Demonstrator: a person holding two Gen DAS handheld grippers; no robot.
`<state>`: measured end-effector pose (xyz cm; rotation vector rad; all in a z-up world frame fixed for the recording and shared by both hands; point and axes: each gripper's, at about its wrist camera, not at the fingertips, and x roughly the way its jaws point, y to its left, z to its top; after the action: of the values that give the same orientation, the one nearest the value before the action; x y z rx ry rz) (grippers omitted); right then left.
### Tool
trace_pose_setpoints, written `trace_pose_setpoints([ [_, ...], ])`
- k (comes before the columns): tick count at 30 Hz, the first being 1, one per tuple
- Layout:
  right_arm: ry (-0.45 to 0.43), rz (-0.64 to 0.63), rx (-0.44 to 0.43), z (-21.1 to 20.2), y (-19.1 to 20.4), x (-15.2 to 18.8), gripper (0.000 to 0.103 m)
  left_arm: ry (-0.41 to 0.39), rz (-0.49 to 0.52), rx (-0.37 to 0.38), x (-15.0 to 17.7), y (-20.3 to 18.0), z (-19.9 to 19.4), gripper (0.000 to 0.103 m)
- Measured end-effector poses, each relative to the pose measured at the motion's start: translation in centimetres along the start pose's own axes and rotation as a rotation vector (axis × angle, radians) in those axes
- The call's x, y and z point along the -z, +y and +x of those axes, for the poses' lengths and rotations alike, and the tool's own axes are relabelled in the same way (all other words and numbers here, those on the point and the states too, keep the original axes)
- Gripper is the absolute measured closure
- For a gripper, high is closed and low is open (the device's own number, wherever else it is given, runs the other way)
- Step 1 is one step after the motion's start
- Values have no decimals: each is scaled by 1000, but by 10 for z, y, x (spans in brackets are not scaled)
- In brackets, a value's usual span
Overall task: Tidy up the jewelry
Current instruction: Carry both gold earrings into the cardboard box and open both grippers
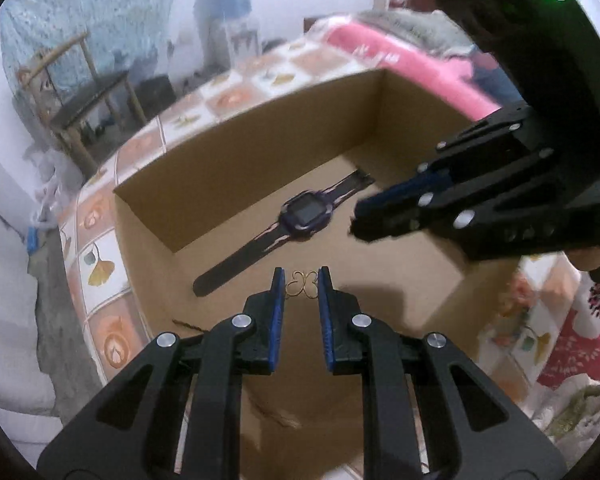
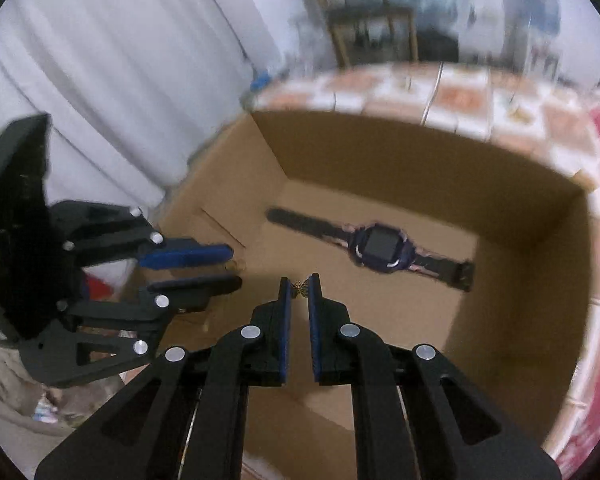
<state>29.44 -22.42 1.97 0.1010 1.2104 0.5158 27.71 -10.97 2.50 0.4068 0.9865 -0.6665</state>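
Both tongs hang over an open cardboard box that sits on a table covered with a leaf-patterned cloth, its far wall close to the table's far edge. The left tongs are clamped on a small gold butterfly-shaped wire piece, pinched at the very fingertips so the light ornament cannot slip. The right tongs pinch a second small butterfly charm in the same way, their pads drawn almost together around it. Each piece is held above the box floor, presumably so that it can be set down inside. A dark wristwatch already lies flat on the box floor, strap stretched out, towards the far wall, leaving the near part of the floor free for the smaller pieces.
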Motion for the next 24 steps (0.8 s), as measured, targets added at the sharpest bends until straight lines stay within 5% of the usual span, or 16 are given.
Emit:
trace_pose_setpoints([
  [9, 110, 51, 23, 34, -14, -9, 94, 128, 9, -52, -6, 13, 33, 87],
  [16, 83, 96, 7, 32, -26, -11, 92, 116, -18, -55, -8, 17, 32, 84],
  [20, 43, 98, 10, 23, -27, -13, 76, 88, -31, -59, -8, 19, 25, 77],
  [24, -23, 86, 30, 7, -25, -12, 75, 33, -52, -74, -6, 22, 7, 74],
])
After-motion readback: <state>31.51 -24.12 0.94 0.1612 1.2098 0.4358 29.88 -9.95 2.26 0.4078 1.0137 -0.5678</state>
